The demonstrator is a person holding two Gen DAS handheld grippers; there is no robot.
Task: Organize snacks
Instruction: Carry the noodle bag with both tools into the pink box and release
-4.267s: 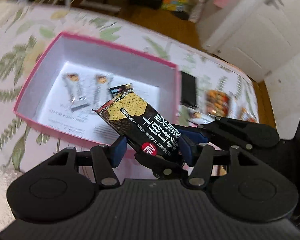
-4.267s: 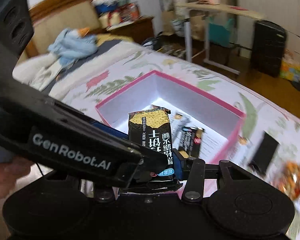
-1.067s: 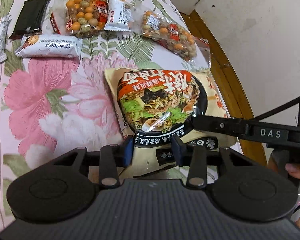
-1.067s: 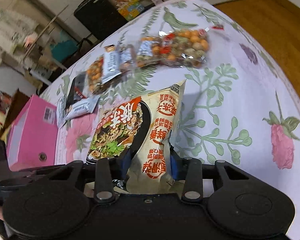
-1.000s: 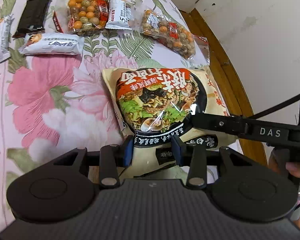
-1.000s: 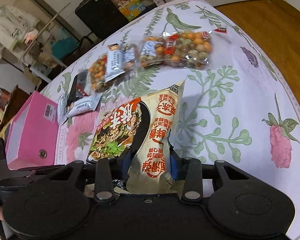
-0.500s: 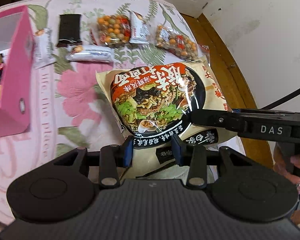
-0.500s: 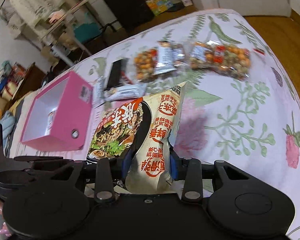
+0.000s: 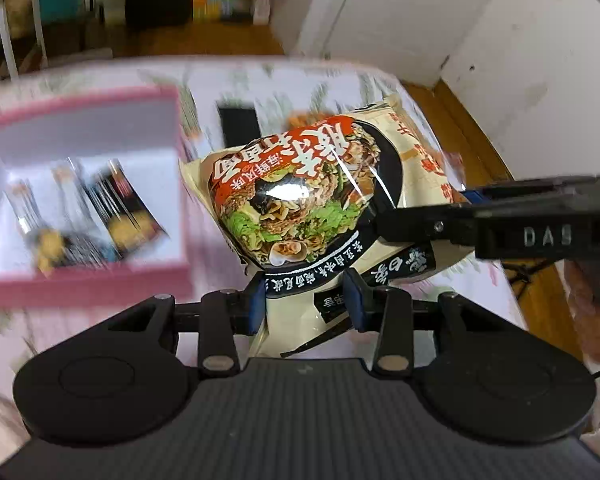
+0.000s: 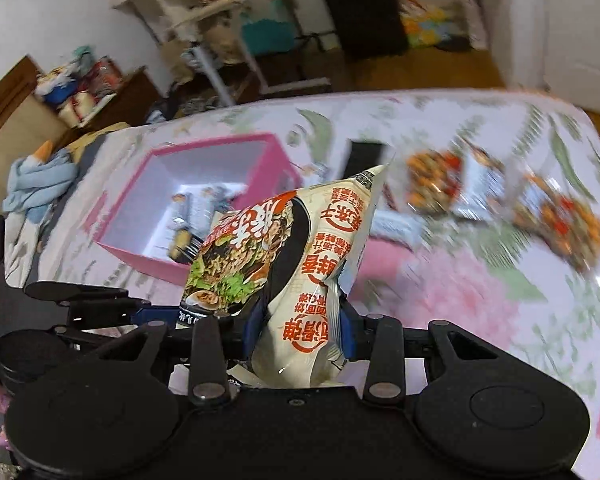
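I hold the noodle packet in both grippers. My left gripper is clamped on its near bottom edge; my right gripper is clamped on the side seam, with the packet standing up out of it. The packet is airborne, clear of the surface, ahead of both grippers.

Step in hand, by my judgement: carrying the packet to the pink box. The box sits ahead and to the left of both grippers, its opening facing up, with a few small wrapped snacks already lying inside. The background is smeared, so finer detail there cannot be confirmed.

Next move, as I assess it: bring the packet over the opening, level it, lower it and release both grips together. The packet looks large against the box, so it may need tilting to pass the rim, and it could settle on the items already inside.

Surface: a bed with a floral cover. To the right of my right gripper lie bags of mixed nuts and, further ahead, a dark flat packet. Beyond the bed: wooden floor, a white door, a black case and cluttered shelving.
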